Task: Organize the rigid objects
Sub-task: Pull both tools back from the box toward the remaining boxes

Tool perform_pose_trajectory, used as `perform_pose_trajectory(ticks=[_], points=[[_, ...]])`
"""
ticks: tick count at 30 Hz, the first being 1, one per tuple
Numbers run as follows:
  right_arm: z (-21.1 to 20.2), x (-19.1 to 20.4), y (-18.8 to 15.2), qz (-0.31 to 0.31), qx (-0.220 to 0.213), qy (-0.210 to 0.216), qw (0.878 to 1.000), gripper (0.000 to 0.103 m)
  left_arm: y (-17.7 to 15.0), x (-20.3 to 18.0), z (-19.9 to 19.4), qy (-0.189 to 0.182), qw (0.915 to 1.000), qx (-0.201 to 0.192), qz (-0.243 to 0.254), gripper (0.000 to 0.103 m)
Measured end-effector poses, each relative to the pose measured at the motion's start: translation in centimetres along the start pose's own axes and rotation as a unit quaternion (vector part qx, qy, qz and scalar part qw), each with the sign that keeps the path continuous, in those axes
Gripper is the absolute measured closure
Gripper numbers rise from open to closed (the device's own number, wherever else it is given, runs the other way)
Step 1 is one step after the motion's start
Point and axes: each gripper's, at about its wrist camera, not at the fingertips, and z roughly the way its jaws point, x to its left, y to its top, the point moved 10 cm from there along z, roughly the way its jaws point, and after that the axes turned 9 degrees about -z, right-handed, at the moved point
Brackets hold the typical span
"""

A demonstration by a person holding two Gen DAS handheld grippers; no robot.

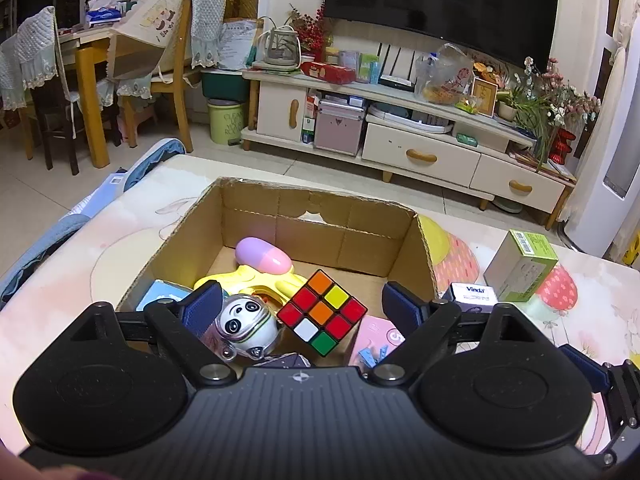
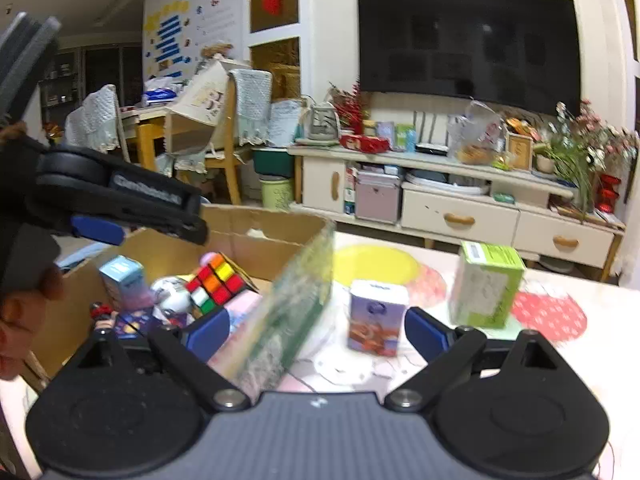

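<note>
Right wrist view alone shows a blurred green packet [image 2: 292, 312] tilted between the spread right claw [image 2: 316, 334], unpinched; beneath the spread left claw [image 1: 302, 306], the brown cardboard box [image 1: 316, 216] holds a multicoloured puzzle cube [image 1: 322, 312].

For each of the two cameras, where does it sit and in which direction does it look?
Left wrist: sits on the left gripper, looks down into the cardboard box; its own open fingers show.
Right wrist: sits on the right gripper, over the box's right wall, facing the Vinda tissue pack; its open fingers, the left gripper and a hand show.
Shared: box, Rubik's cube, green carton, television.
</note>
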Motion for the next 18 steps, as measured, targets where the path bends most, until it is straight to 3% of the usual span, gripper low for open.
perform_pose_trajectory(ticks=[18], points=[[0.6, -3.6, -3.3, 0.050, 0.021, -0.030, 0.998, 0.004, -0.5, 0.0, 0.0, 0.000, 0.9998, 0.010, 0.018, 0.000]])
